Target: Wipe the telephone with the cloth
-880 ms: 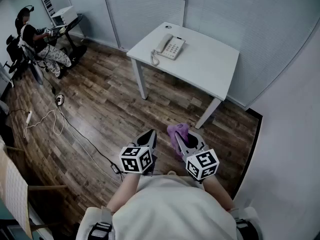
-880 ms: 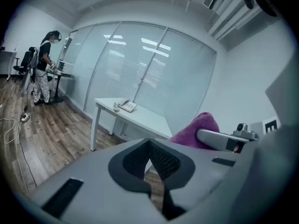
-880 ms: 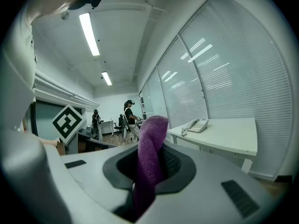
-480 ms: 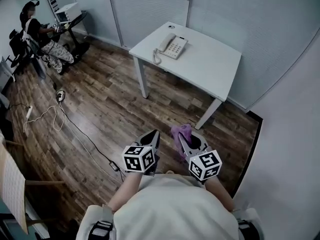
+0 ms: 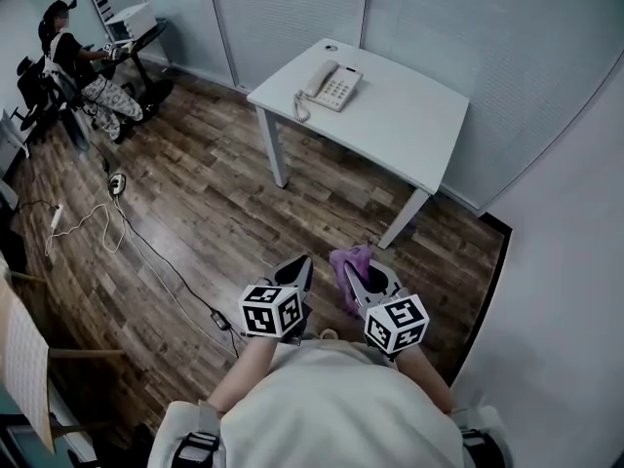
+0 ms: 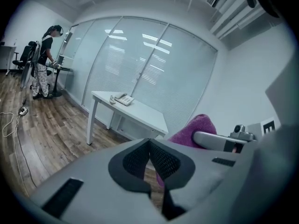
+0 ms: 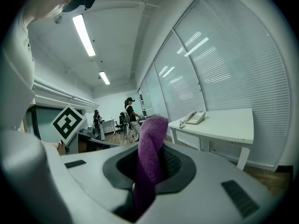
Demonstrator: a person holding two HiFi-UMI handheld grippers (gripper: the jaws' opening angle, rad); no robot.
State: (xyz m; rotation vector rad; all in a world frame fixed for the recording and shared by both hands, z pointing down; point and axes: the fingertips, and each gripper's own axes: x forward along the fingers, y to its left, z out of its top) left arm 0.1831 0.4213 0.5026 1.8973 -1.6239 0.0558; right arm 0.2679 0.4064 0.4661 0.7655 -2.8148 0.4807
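Cloth (image 5: 348, 259), purple, sits nearest, clamped in right gripper (image 5: 355, 277) w/ its top sticking up past the pads and flopping over. Left gripper (image 5: 297, 267) is just beside it, jaws pressed together w/ nothing btwn them. Both are held low in front of the person's torso. Beyond is wood floor (image 5: 205, 213), w/ a cable (image 5: 93, 234) trailing at left. Further off, a white table (image 5: 419, 135) stands by the blind-covered glass wall. Telephone (image 5: 330, 87) rests near the table's far left corner, well apart from cloth and both grippers. A second person (image 5: 78, 71) is at a desk in the far left corner.
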